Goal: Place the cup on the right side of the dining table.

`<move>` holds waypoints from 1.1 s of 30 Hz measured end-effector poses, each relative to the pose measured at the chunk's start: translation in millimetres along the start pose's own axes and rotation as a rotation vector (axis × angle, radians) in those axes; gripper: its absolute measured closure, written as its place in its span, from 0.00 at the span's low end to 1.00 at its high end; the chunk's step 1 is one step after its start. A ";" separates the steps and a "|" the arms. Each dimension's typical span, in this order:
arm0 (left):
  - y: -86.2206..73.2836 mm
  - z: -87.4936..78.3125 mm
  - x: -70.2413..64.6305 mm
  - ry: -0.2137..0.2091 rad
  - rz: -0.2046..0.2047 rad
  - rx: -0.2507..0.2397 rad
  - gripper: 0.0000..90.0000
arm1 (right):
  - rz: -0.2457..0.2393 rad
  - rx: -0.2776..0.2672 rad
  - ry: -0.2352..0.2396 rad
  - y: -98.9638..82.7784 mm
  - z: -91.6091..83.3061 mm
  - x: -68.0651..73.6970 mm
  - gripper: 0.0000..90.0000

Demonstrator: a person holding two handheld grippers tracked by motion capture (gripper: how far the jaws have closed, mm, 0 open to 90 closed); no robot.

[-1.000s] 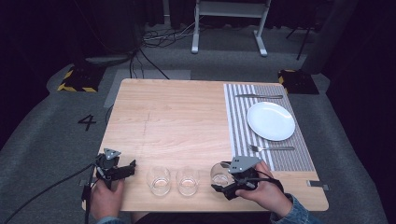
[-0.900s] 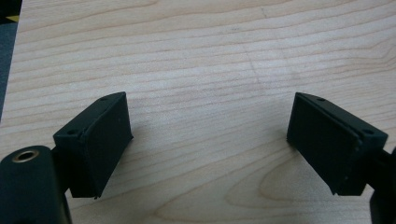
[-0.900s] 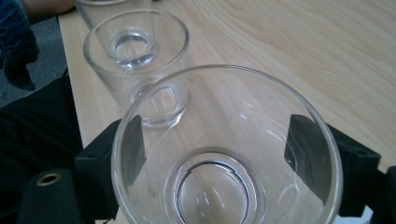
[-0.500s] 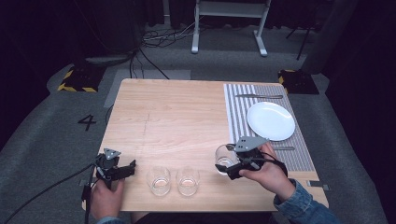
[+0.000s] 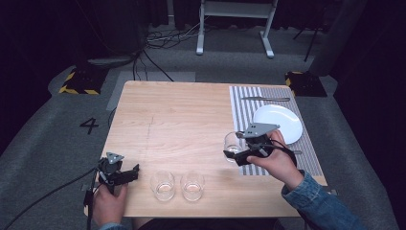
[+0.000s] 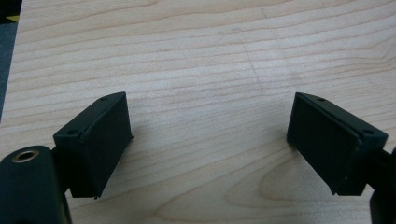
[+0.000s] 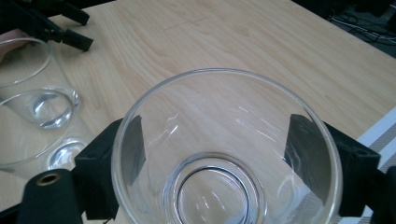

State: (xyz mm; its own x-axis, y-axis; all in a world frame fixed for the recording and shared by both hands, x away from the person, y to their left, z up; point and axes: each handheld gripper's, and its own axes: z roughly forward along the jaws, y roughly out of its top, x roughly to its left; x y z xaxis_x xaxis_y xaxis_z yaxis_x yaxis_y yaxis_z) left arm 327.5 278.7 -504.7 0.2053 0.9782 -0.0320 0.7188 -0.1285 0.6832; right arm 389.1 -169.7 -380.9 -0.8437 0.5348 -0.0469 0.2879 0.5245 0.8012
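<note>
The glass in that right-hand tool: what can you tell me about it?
The glass is a clear, empty tumbler with a thick round base and a wider rim. It stands upright between the black jaws of the right gripper, which press on its opposite sides. In the high view it sits at the left edge of the striped placemat, near the white plate. Whether it touches the table cannot be told.

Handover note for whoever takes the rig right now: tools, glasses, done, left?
Right tool: shut on the glass, held by the striped placemat's left edge.
Left tool: open, holding nothing, at the table's near-left corner.
Two more glasses stand side by side at the near edge. Plate, knife and fork lie on the placemat.
Done: one glass picked up.
Left: probably set it down by the plate.
</note>
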 end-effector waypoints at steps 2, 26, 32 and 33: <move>0.0 0.0 0.0 0.000 0.000 0.000 0.15 | 0.002 -0.004 -0.010 4.4 -0.4 -5.7 0.20; -0.1 0.1 -0.2 0.001 -0.003 -0.002 0.15 | 0.068 -0.033 -0.137 49.6 10.1 -77.8 0.20; 0.0 0.0 0.0 0.001 0.000 0.000 0.15 | 0.116 -0.076 -0.157 52.2 16.3 -98.7 0.20; 0.0 0.0 0.0 0.001 0.000 0.000 0.15 | 0.125 -0.081 -0.161 52.6 17.9 -102.9 0.20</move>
State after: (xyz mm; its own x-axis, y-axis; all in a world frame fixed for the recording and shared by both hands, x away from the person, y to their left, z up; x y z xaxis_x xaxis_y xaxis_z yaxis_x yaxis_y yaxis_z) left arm 327.5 278.7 -504.8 0.2047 0.9783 -0.0318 0.7187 -0.1282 0.6834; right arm 499.1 -185.3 -344.7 -0.7187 0.6945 -0.0338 0.3424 0.3959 0.8521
